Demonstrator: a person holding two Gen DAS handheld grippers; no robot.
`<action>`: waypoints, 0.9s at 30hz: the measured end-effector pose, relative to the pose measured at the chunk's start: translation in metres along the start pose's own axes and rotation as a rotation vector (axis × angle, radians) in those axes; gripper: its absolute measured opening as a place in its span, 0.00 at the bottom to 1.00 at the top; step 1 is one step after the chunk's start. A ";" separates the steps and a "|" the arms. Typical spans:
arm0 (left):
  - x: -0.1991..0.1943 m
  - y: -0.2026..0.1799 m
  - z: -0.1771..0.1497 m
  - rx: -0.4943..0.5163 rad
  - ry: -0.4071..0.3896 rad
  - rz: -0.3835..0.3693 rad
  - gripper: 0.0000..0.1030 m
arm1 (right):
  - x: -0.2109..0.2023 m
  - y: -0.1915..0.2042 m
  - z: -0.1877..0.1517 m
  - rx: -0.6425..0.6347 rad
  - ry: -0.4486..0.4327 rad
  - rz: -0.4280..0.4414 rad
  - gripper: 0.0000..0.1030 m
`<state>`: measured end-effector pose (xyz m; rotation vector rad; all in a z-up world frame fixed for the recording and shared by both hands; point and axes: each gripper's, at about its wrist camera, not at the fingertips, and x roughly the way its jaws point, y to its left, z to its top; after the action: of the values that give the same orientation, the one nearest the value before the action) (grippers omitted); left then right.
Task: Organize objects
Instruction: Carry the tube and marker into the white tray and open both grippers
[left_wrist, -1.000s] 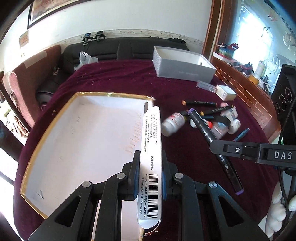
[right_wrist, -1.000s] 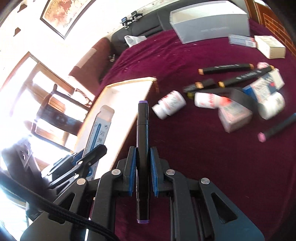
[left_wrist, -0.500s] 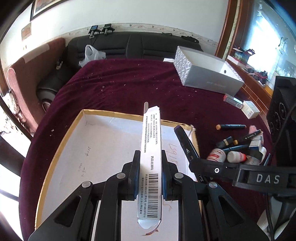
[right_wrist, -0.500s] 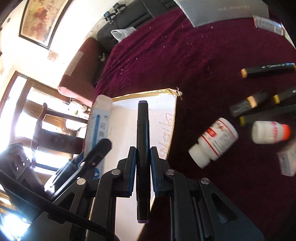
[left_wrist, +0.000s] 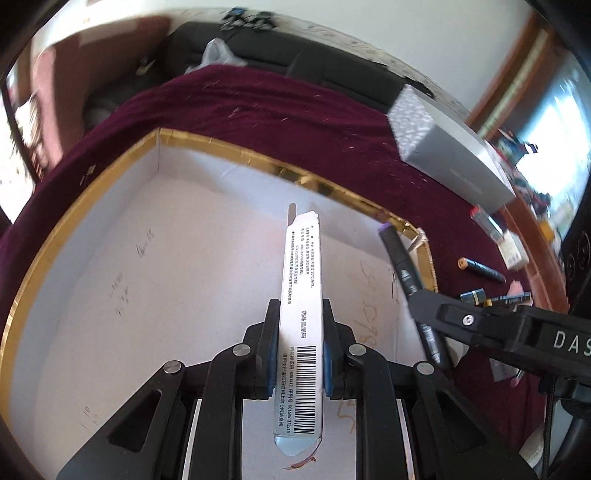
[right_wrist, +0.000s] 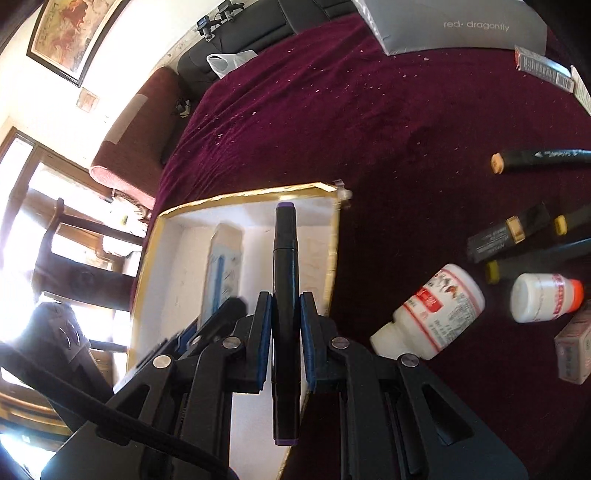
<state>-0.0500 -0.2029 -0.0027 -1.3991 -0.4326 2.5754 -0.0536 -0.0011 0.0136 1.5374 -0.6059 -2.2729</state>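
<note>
My left gripper (left_wrist: 298, 350) is shut on a long white carton with a barcode (left_wrist: 300, 295), held over the white floor of a gold-rimmed box lid (left_wrist: 258, 158). At its right the black marker with purple caps (left_wrist: 406, 273) hangs over the lid's right corner, clamped in my right gripper. In the right wrist view my right gripper (right_wrist: 285, 321) is shut on that marker (right_wrist: 284, 266), above the lid's (right_wrist: 240, 197) right side. The carton (right_wrist: 221, 266) and the left gripper show blurred to its left.
On the maroon cloth right of the lid lie a white pill bottle (right_wrist: 436, 310), a second bottle with an orange cap (right_wrist: 543, 297), several black markers (right_wrist: 539, 158) and small cartons. A grey shoe box (right_wrist: 454, 22) stands at the back, with a black sofa behind.
Both grippers have moved left from the pile of items to above the lid, and lower toward it. The left one has rolled. Both grips are unchanged.
</note>
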 end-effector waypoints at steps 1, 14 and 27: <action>-0.003 0.001 -0.005 -0.021 -0.005 -0.004 0.14 | 0.000 -0.001 0.000 0.000 0.006 0.006 0.13; -0.006 -0.039 0.000 0.148 -0.020 0.139 0.14 | 0.009 0.003 0.008 0.000 -0.002 -0.020 0.13; -0.009 -0.022 0.004 0.120 -0.026 0.193 0.16 | 0.016 0.013 0.011 -0.042 0.000 -0.050 0.13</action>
<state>-0.0478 -0.1859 0.0137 -1.4308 -0.1487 2.7214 -0.0692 -0.0183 0.0118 1.5497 -0.5214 -2.3071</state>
